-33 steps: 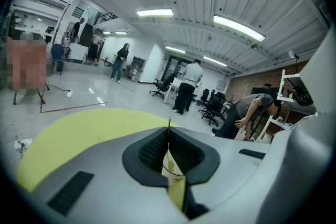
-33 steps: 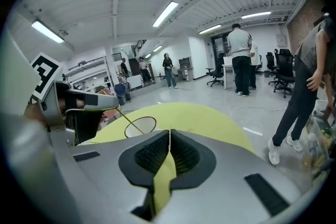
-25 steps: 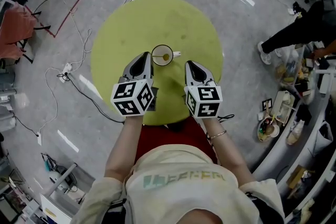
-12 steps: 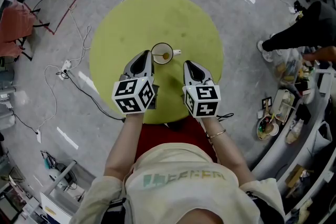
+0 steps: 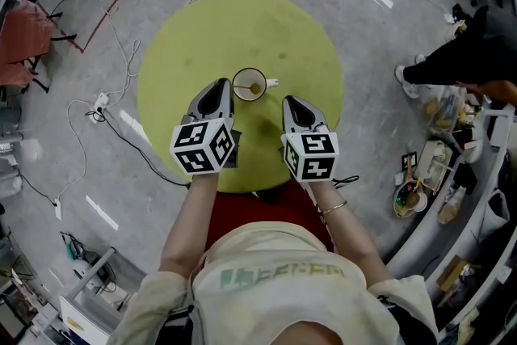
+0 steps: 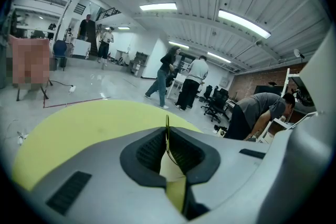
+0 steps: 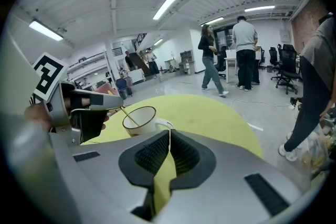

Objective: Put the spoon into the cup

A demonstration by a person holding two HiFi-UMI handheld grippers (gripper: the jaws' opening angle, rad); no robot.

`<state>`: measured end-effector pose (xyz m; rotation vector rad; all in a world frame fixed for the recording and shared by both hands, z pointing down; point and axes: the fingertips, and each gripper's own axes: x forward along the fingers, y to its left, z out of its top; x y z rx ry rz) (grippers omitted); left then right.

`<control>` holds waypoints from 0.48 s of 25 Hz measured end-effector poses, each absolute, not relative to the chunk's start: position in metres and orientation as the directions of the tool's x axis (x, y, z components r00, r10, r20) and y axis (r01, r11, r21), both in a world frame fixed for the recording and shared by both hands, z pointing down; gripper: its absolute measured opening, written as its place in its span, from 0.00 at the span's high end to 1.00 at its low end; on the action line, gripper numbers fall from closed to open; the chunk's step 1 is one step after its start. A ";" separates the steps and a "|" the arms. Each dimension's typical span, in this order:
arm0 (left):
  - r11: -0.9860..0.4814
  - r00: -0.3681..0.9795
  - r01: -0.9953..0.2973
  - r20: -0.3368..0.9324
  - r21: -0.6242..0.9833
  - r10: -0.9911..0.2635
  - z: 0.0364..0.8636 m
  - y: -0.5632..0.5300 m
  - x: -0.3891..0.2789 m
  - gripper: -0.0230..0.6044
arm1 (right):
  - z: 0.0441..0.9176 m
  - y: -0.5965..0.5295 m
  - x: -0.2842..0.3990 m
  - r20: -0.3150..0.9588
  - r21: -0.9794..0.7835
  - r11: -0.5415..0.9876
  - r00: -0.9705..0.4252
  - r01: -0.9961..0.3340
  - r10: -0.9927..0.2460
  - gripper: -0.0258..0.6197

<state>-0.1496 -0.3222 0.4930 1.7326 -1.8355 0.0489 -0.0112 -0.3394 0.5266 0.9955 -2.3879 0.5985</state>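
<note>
Nothing has moved in the last 1 s. The thin gold-toned spoon [image 5: 255,87] leans inside the white ceramic cup [image 5: 250,84] on the round yellow-green counter [image 5: 202,36]. The left hand-held gripper [image 5: 219,86] and right hand-held gripper [image 5: 289,100] stay closed, empty, just beside it. The task looks done.

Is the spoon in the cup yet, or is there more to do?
It looks done: the spoon sits in the cup on the yellow-green table, with its handle sticking out over the rim. Nothing is in hand: the left gripper and the right gripper both have their jaws together on nothing. Probably all that is left is moving the grippers away.
</note>
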 end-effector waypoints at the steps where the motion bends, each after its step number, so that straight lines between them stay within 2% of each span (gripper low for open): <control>1: 0.142 0.043 -0.916 0.444 0.375 -0.895 0.493 -0.323 -0.149 0.92 | 0.527 -0.339 -0.011 0.581 -0.206 0.639 -0.618 -0.741 -0.529 0.90; 12: 0.146 0.050 -0.904 0.438 0.402 -0.898 0.493 -0.321 -0.150 0.90 | 0.527 -0.335 -0.010 0.585 -0.202 0.634 -0.611 -0.746 -0.533 0.90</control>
